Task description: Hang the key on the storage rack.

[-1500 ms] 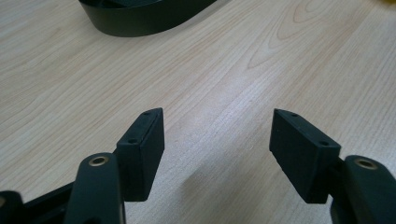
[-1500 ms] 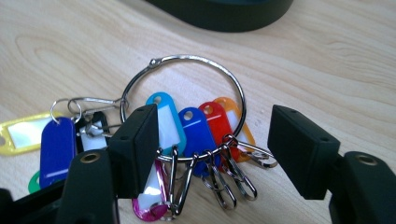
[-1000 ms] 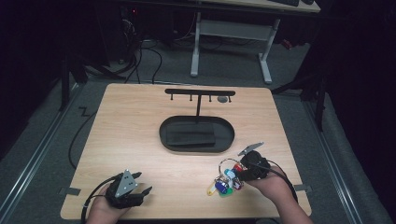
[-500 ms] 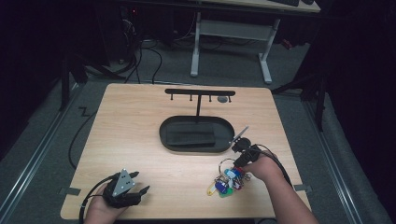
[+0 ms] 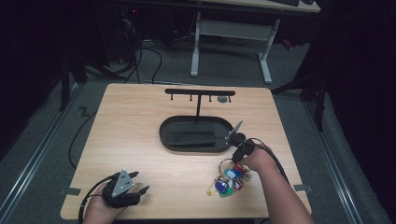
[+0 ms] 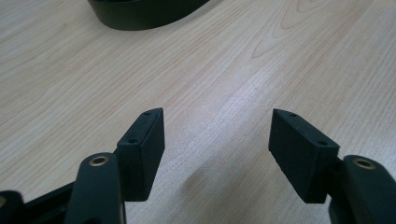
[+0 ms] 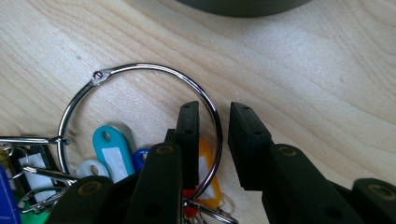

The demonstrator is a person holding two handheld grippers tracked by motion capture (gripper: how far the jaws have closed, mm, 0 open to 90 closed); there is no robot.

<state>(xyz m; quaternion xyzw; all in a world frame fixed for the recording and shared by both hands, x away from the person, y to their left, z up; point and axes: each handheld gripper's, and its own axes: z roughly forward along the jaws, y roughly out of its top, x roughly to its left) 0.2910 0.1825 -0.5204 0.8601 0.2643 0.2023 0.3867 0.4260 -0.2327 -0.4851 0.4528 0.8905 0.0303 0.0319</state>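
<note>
A bunch of keys with coloured tags (image 5: 226, 182) lies on the wooden table at the front right, strung on a large metal ring (image 7: 140, 67). My right gripper (image 7: 214, 109) points down at that ring (image 5: 227, 164), and its jaws straddle the ring's right arc. They have just been closing. The thin wire stands between the pads with a gap on each side, so they do not press on it. In the high view the right gripper (image 5: 236, 156) sits between the tray and the keys. My left gripper (image 5: 140, 182) rests at the front left, open (image 6: 217, 130) over bare wood.
A black oval tray (image 5: 163, 133) sits mid-table, with its rim at the top of both gripper views (image 6: 140, 11) (image 7: 243, 5). Behind it stands a black T-shaped hook rack (image 5: 200, 92). The table edge runs close in front of both hands.
My right hand has moved up the picture and a little left, from beside the keys to over the ring near the tray. The left hand has stayed put.
</note>
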